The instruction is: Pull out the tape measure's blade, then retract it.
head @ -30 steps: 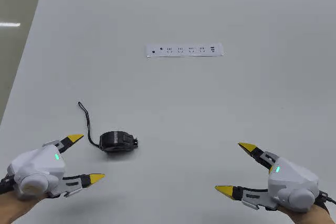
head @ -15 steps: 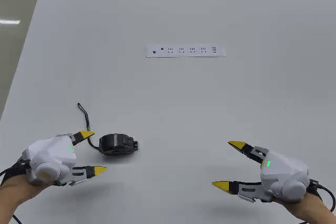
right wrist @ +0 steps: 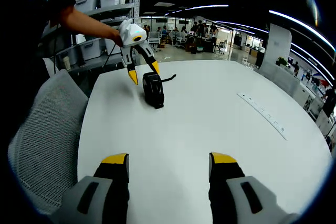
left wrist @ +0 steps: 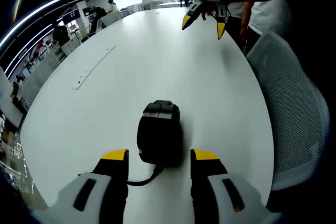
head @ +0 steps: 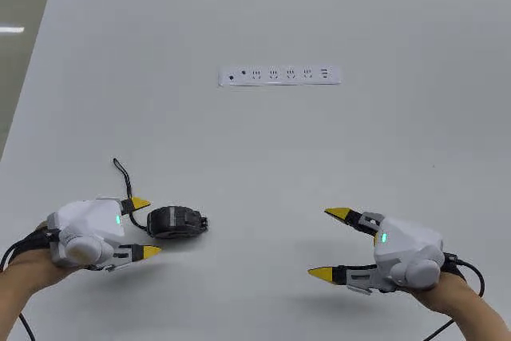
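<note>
Head view: black tape measure (head: 177, 220) lying on the white table (head: 255, 141), just in front of the left gripper (head: 146, 227).

Whether the left gripper's yellow tips touch the case is hard to tell. In the left gripper view its jaws stand spread, with the case's near end and cord (left wrist: 142, 179) between them. Part of the wrist strap (head: 124, 181) is hidden behind the gripper. The right gripper (head: 329, 243) hovers well apart, jaws wide, holding nothing. A power strip (head: 279, 76) lies farther back.
</note>
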The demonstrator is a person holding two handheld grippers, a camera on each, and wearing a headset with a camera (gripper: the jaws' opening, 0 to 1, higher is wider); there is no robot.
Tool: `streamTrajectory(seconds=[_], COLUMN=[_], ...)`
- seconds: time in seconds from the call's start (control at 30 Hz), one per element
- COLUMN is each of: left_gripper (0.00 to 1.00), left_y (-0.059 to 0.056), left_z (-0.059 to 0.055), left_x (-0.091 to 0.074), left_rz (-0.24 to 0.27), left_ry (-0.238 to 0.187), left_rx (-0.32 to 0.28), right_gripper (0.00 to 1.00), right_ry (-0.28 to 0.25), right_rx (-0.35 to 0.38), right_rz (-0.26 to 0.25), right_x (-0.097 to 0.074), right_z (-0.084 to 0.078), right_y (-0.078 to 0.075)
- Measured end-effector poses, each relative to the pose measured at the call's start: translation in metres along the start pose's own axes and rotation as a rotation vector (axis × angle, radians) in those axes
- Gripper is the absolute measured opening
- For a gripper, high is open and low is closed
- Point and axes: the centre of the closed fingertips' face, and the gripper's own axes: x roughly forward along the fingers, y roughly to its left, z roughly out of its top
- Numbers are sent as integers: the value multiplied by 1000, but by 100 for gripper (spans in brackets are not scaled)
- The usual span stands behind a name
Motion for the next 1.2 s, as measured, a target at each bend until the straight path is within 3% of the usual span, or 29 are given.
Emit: streamTrajectory(seconds=[0.7, 1.2], left_gripper=[34, 33], left_y=[4, -1], left_z=[2, 1], left_x=[18, 27], left_rz=[-85, -166], left_ry=[23, 22], left_rx=[101, 152], right_gripper=[51, 47], right_ry=[-28, -51], right_rx=[-96, -134], right_rz=[117, 191], right_x=[53, 94], right_z=[17, 30], right_y=[-2, -7])
